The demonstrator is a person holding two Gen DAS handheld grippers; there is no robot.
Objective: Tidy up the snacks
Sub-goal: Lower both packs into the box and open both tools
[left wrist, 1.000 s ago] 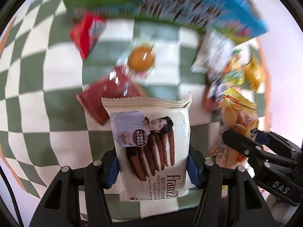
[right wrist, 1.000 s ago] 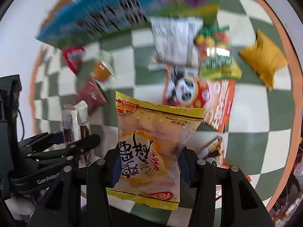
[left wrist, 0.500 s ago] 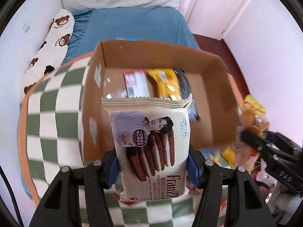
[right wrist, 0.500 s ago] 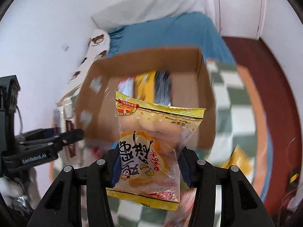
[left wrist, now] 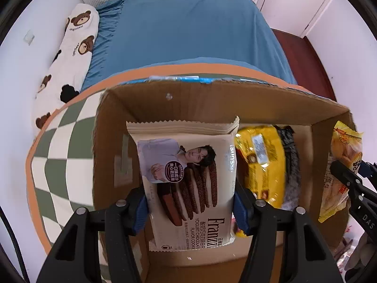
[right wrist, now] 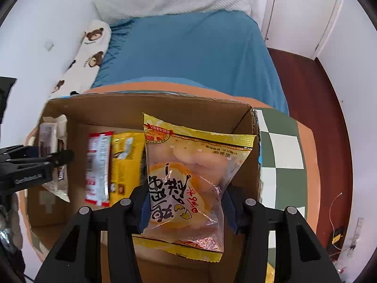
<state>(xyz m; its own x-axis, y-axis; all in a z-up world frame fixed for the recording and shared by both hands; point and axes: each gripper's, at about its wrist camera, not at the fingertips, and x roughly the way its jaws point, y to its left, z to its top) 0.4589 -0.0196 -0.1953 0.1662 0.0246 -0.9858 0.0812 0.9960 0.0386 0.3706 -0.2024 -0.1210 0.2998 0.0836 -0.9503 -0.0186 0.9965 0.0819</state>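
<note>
A bedroom lies behind the work: a blue-sheeted bed [left wrist: 188, 42] with a bear-print bolster [left wrist: 68, 56] against the wall, and in front of it a table with a green-and-white checked cloth [left wrist: 59, 141] edged in orange. On that table stands an open cardboard box [left wrist: 212, 101], the target for the snacks.

The left gripper [left wrist: 189, 202] is clamped on a cream Franzzi cookie packet [left wrist: 188, 172], held upright over the box's left half. The right gripper [right wrist: 186, 210] pinches a clear-and-yellow egg pastry bag [right wrist: 190, 172] over the right side of the box, close to its right wall. Already inside the box sit a yellow snack bag [left wrist: 261, 162], a dark packet [left wrist: 291, 155] beside it, and a red-and-white packet [right wrist: 99, 165].

Both packets look ready to be dropped in, and the risks are mostly of placement. The pastry bag hangs near the box's right wall, so it may catch the rim or tip outside if released there. Its contents look soft, and a tight pinch could crush them. The cookie packet is wide; let go upright, it may lean on the yellow bag rather than settle flat, and the two grippers, working close together, may knock each other.
</note>
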